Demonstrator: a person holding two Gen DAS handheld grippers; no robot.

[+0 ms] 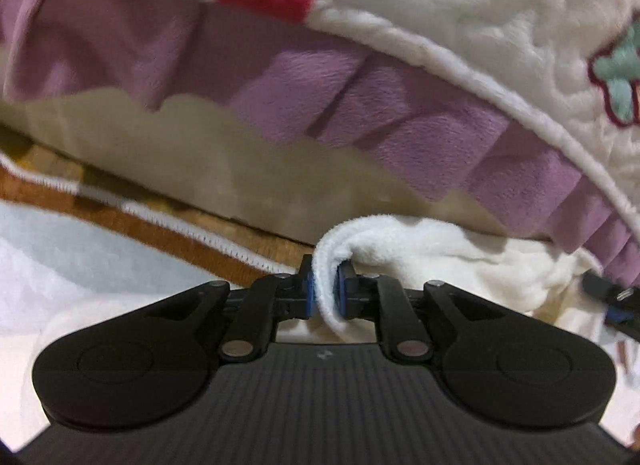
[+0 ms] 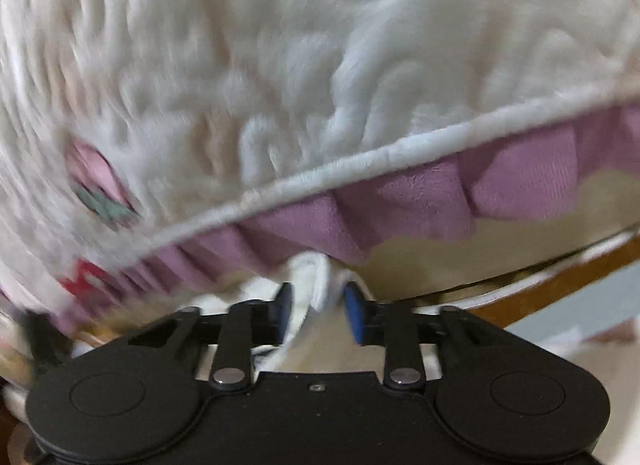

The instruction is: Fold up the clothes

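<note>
Left tool (image 1: 325, 292) clamps a fold of white fleece garment (image 1: 420, 249); right tool (image 2: 316, 311) stands parted, loosely straddling fleece beside the bed's purple frill (image 2: 420, 201).

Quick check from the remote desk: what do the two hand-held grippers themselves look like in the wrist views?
Both look alike. The left hand-held gripper and the right hand-held gripper have matte black bodies, two round black lobes, black linkage arms with silver pivot pins, and blue pads on the fingers. The left body is ribbed. No cables or sleeves show.
</note>
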